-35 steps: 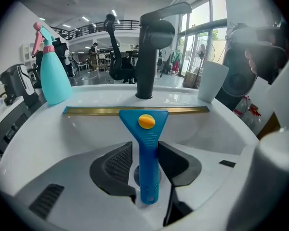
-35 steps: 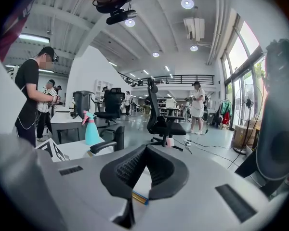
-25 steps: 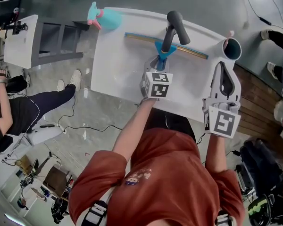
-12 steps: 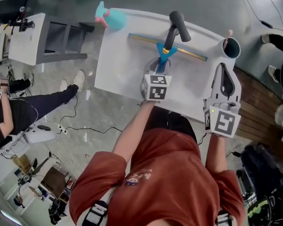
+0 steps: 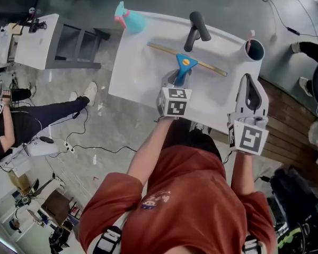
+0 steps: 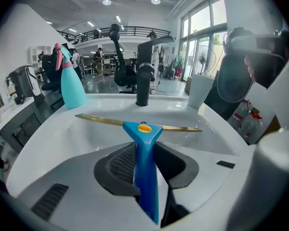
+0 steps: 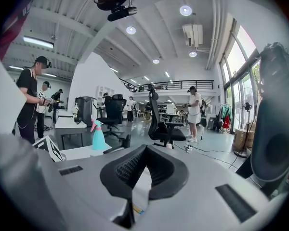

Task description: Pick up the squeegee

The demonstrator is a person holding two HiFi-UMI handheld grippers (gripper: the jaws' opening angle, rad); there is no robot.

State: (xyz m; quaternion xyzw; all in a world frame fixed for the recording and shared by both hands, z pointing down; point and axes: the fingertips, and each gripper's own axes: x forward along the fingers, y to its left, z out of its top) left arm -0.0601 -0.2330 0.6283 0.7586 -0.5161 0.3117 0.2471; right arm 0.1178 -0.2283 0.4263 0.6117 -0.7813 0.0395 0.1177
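The squeegee [image 5: 185,65] has a blue handle with an orange dot and a long brass-coloured blade. My left gripper [image 5: 178,78] is shut on the handle, whose lower part is clamped between the black pads. In the left gripper view the squeegee [image 6: 143,153] points away from me, its blade crosswise over the white basin [image 6: 62,129], and my left gripper [image 6: 145,170] grips it low down. My right gripper [image 5: 248,79] hovers off the basin's right side, shut and with nothing in it. In its own view the right gripper [image 7: 137,174] shows its pads meeting.
A black faucet [image 5: 196,27] stands at the far side of the white basin [image 5: 135,73]. A teal spray bottle [image 5: 129,17] is at the far left corner and a cup [image 5: 254,50] at the far right. A person sits on the floor at the left.
My left gripper has risen and drawn back a little with the squeegee still in it. The right gripper has also lifted slightly. Neither gripper's jaws have changed.
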